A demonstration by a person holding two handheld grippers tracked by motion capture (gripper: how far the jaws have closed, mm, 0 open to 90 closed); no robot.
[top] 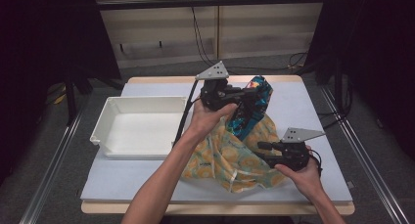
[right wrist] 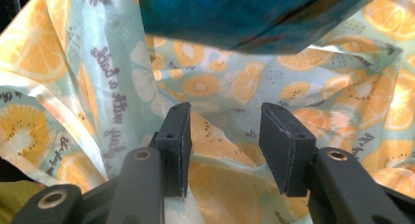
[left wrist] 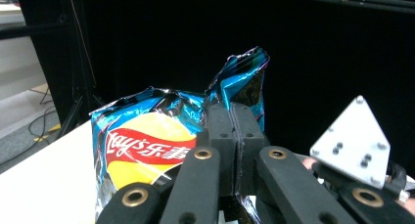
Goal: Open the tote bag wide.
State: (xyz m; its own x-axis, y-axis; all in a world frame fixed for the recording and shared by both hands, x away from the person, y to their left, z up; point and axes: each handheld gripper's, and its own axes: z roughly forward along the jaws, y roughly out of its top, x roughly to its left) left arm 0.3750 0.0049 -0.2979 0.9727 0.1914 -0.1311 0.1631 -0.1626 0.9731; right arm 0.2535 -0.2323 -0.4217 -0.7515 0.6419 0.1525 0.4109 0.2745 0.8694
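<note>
chip bag: crinkly blue foil Lay's bag with a yellow-and-red logo, top edge crumpled. It's held up in the air right above the fabric bag, partly down in its mouth.
left gripper: black jaws pressed tight together on the foil near the chip bag's top; in the left gripper view the two pads meet with just the foil pinched between them.
fabric bag: soft, floppy cloth, pale mint with orange-slice print and some script lettering, lying rumpled on the table right under the chip bag.
right gripper: jaws apart, blocky black pads on either side of a fold of the fabric bag's cloth. Can't tell if the pads actually touch it.
tray: white plastic, rectangular with low walls, sitting off to the left of the fabric bag.
table: flat pale grey-blue top with a wood-coloured edge, under the fabric bag.
</note>
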